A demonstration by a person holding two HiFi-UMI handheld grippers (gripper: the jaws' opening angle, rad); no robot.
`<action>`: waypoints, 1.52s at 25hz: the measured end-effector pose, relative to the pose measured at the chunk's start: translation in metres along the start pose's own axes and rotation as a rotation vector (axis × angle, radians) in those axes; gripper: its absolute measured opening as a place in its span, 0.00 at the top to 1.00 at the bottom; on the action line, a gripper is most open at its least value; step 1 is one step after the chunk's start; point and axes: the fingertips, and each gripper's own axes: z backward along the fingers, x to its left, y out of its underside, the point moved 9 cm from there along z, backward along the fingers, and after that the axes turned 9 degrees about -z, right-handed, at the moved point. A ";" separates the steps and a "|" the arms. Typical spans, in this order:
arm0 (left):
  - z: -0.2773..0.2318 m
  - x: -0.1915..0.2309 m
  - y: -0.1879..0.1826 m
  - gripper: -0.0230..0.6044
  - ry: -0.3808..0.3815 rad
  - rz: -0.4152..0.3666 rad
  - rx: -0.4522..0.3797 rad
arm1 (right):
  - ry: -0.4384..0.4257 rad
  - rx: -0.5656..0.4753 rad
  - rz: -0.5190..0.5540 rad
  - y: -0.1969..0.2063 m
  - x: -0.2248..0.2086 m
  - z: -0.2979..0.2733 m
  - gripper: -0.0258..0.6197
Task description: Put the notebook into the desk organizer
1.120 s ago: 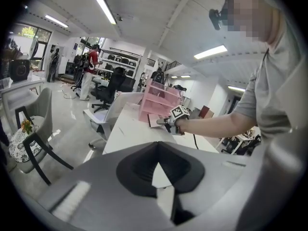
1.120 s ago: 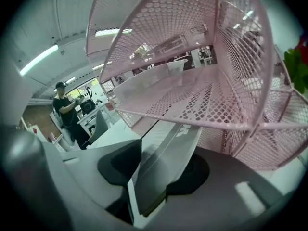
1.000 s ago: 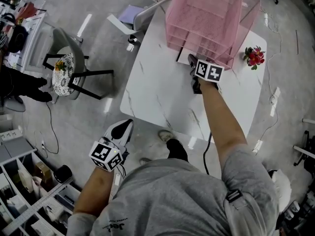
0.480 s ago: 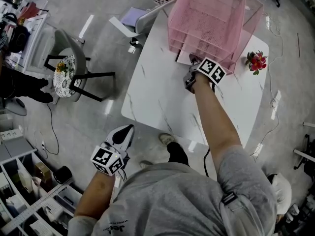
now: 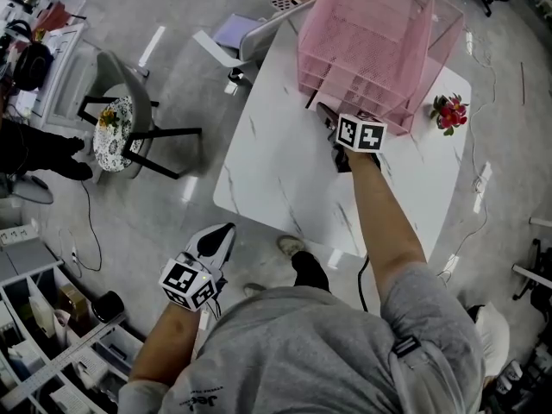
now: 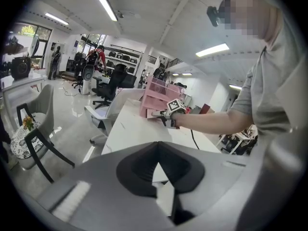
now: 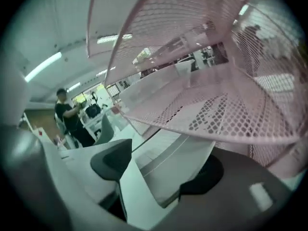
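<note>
1. A grey chair (image 5: 116, 128) with a patterned seat cushion stands on the floor at the far left, well away from the bench (image 5: 276, 171).
2. The left hand-held gripper (image 5: 216, 233) hangs low over the floor, off the near left corner of the bench. Its own view shows the jaws drawn together with nothing between them.
3. The bench is a white marbled top. Its left half is bare, and everything on it sits toward the far right.
4. The notebook (image 7: 168, 170) lies flat at the open front of the pink desk organizer (image 5: 371, 33). Its long axis runs away from the person and into the organizer. The near corner points back at the right hand-held gripper (image 5: 332, 119), and the far end passes under the lowest mesh tier in the right gripper view. I cannot tell how deep it reaches.
5. The right hand-held gripper is held at arm's length against the organizer's front, pointing inward. Its jaws are opening, and the dark pads (image 7: 113, 160) stand clearly apart. The near end of the notebook lies between them, and they are no longer pinching it.
6. The organizer is a stack of pink mesh trays at the far edge of the bench.
7. A small bunch of red flowers (image 5: 448, 102) sits just right of the organizer.
</note>
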 end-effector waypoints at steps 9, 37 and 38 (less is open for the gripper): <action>0.000 -0.006 0.002 0.88 0.009 -0.010 0.002 | -0.036 0.100 0.251 0.008 0.007 0.000 0.45; 0.010 -0.021 0.001 0.88 -0.030 0.002 -0.041 | 0.142 -0.028 -0.379 0.011 -0.010 0.058 0.46; 0.013 -0.021 0.000 0.88 -0.035 0.004 -0.049 | 0.143 -0.025 -0.336 0.012 -0.004 0.063 0.46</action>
